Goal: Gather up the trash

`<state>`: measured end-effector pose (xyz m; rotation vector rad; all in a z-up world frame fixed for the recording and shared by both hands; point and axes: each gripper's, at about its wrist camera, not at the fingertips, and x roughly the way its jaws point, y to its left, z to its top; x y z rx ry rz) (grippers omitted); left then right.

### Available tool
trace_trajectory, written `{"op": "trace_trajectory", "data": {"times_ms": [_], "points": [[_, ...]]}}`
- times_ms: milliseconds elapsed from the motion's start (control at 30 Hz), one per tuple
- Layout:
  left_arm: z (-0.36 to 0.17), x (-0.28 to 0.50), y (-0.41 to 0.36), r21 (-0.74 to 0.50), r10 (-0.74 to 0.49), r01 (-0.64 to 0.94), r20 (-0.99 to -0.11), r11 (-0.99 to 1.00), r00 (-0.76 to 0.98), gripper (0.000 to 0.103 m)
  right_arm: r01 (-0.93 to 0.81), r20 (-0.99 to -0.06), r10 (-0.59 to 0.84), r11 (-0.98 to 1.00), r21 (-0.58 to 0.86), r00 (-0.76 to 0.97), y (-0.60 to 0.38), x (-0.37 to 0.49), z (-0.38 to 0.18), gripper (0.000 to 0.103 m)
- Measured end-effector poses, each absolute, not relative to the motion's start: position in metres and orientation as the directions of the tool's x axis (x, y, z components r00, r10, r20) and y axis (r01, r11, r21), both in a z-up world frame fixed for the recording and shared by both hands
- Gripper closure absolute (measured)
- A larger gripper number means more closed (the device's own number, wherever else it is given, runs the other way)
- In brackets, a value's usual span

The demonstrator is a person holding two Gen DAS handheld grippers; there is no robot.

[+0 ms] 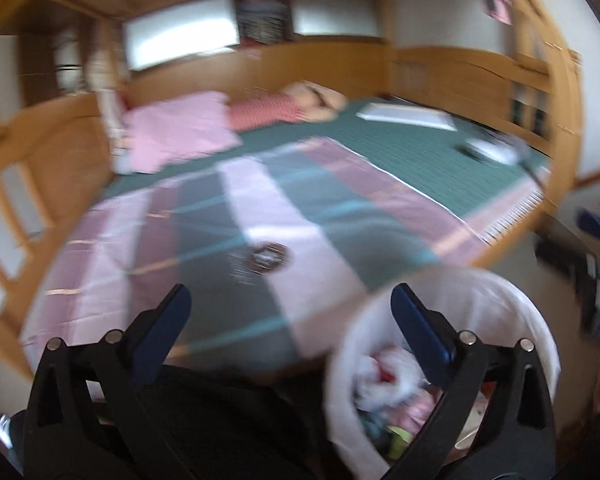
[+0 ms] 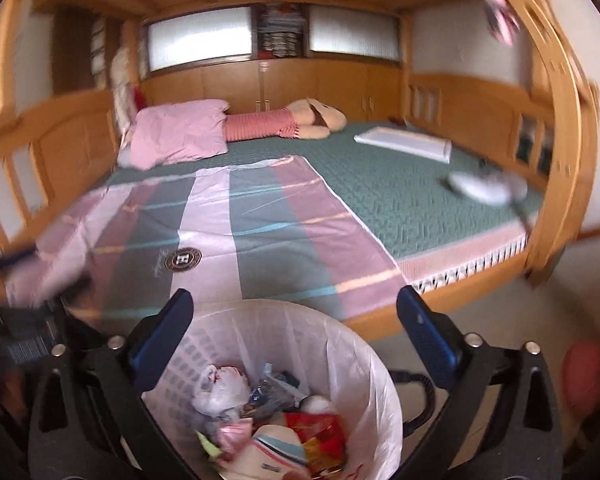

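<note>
Both grippers spread wide and empty above the lined trash bin at the foot of the bed.

The right gripper [image 2: 294, 308] hangs over the trash bin [image 2: 336, 344], which holds a knotted white bag [image 2: 220, 390] and a red wrapper [image 2: 320, 432]. The left gripper [image 1: 290, 304] sits left of the bin, over the striped blanket [image 1: 236, 232]. Beyond the bin the bed [image 2: 400, 196] carries a pink pillow [image 2: 176, 132] and a plush toy [image 2: 300, 122]; the left view is blurred.

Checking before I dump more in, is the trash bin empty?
No, the lined trash bin already holds wrappers and a knotted plastic bag.

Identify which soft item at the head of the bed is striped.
The long plush toy lying beside the pink pillow; its body has red-and-white stripes, the pillow is plain.
</note>
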<state>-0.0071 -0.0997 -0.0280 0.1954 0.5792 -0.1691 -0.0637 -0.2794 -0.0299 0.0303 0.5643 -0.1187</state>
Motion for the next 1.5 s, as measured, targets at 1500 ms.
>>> {"op": "trace_trajectory", "data": {"times_ms": [1500], "points": [[-0.020,-0.016,-0.081,0.048,-0.094,0.146,-0.563,0.988,0.821,0.003,0.096,-0.521,-0.093,0.995,-0.022,0.848,-0.249,-0.064,-0.030,0.003]]}}
